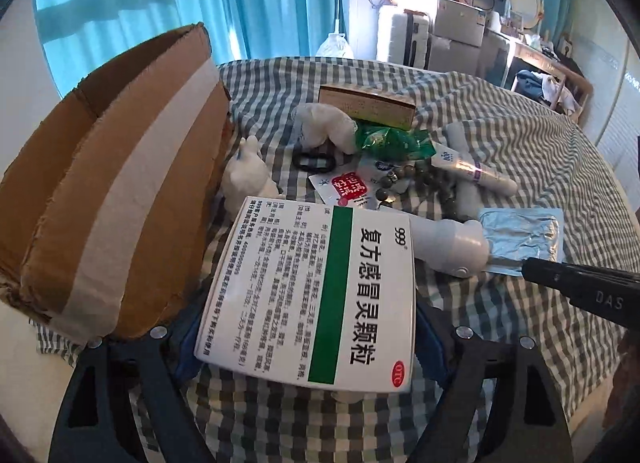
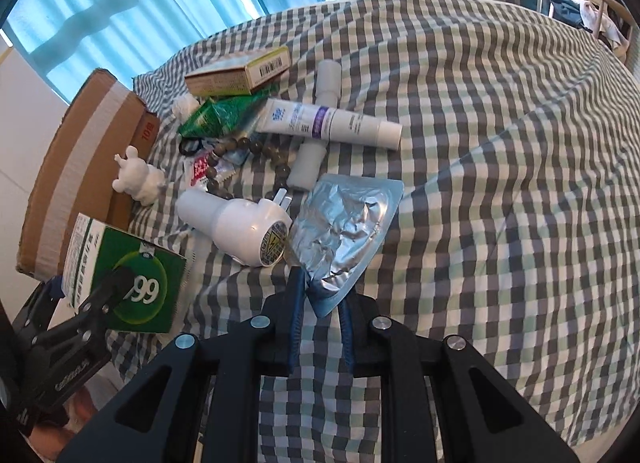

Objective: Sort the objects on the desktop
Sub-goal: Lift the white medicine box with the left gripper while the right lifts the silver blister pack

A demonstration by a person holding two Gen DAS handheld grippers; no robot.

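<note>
A white and green medicine box (image 1: pixel 308 295) hangs tilted above the checked cloth, beside the open cardboard box (image 1: pixel 120 191). My left gripper (image 1: pixel 309 327) is shut on it, with wide jaws pressing its two sides. In the right wrist view one black finger (image 2: pixel 116 283) lies on the medicine box's (image 2: pixel 136 279) green face. My right gripper (image 2: pixel 322 303) is shut on the near corner of a silver foil blister pack (image 2: pixel 348 223), which rests on the cloth next to a white plug-in device (image 2: pixel 236 223).
A heap lies on the checked cloth (image 2: pixel 500 183): a white figurine (image 2: pixel 140 179), a bead bracelet (image 2: pixel 248 151), a white tube (image 2: pixel 328 123), a green packet (image 2: pixel 216 115), a tan carton (image 2: pixel 240 71), a black ring (image 2: pixel 190 147). Blue curtains hang behind.
</note>
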